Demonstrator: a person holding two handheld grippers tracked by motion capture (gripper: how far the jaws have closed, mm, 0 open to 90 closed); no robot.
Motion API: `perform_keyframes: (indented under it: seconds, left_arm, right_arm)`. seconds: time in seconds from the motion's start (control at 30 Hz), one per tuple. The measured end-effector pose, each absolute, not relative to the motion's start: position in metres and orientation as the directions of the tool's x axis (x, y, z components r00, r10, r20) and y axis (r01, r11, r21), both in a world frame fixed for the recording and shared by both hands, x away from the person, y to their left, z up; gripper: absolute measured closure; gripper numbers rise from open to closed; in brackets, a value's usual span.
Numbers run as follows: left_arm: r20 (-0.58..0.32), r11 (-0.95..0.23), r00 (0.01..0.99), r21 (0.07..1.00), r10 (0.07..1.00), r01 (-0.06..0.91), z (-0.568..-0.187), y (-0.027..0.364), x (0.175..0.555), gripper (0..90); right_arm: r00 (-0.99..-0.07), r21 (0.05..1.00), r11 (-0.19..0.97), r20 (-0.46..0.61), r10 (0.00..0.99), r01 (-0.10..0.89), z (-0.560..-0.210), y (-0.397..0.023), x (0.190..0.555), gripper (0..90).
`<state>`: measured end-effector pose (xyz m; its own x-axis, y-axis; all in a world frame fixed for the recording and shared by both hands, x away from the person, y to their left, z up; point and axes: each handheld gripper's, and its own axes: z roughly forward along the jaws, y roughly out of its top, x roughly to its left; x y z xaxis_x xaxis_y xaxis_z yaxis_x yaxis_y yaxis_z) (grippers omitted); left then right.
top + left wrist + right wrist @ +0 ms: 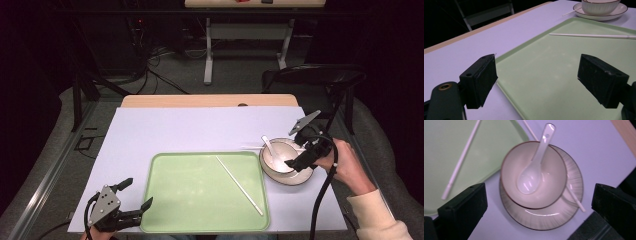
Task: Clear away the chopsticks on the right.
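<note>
A pale bowl stands on a matching plate at the right of the table, with a white spoon resting in it. My right gripper hovers just above them, jaws wide open and empty; in the right gripper view the bowl, spoon and plate lie below between the jaws. One white chopstick lies on the green tray. Another chopstick lies across the plate under the bowl. My left gripper rests open at the tray's near left corner.
A lilac mat covers the wooden table. In the left gripper view the tray, the chopstick and the bowl lie ahead. A black chair stands beyond the table's right end, cables on the floor behind.
</note>
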<state>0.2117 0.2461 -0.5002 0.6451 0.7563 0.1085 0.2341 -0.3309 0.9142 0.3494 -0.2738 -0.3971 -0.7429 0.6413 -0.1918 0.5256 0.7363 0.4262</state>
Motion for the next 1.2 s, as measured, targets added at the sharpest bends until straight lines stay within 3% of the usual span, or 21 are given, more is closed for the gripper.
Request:
perform_keyframes:
  seconds: [0.47, 0.57, 0.73, 0.8, 0.87, 1.07, 1.2]
  left_arm:
    - [0.108, -0.331, 0.646, 0.914, 0.756, 0.234, -0.5, 0.246, 0.212, 15.7]
    - [0.106, -0.329, 0.645, 0.915, 0.757, 0.236, -0.5, 0.246, 0.212, 15.7]
    - [0.105, -0.329, 0.646, 0.914, 0.756, 0.237, -0.5, 0.246, 0.212, 15.7]
    - [0.107, -0.33, 0.645, 0.914, 0.757, 0.236, -0.5, 0.246, 0.212, 15.7]
    - [0.105, -0.328, 0.644, 0.914, 0.758, 0.238, -0.5, 0.246, 0.212, 15.7]
    - [0.103, -0.327, 0.644, 0.914, 0.758, 0.239, -0.5, 0.246, 0.212, 15.7]
    - [0.102, -0.324, 0.641, 0.915, 0.761, 0.239, -0.5, 0.247, 0.212, 15.7]
  right_arm:
    - [-0.747, 0.348, 0.749, -0.173, 0.642, 0.563, -0.407, -0.315, 0.41, 0.5]
    - [-0.73, 0.331, 0.738, -0.176, 0.66, 0.587, -0.414, -0.322, 0.421, 6.6]
    - [-0.733, 0.281, 0.752, -0.192, 0.653, 0.596, -0.43, -0.328, 0.442, 24.8]
    - [-0.735, 0.281, 0.755, -0.194, 0.65, 0.593, -0.433, -0.329, 0.446, 26.8]
    - [-0.751, 0.243, 0.774, -0.196, 0.63, 0.585, -0.44, -0.327, 0.453, 36.9]
    - [-0.792, 0.187, 0.813, -0.188, 0.581, 0.552, -0.457, -0.316, 0.461, 50.0]
    - [-0.802, 0.151, 0.818, -0.162, 0.574, 0.555, -0.468, -0.312, 0.468, 53.6]
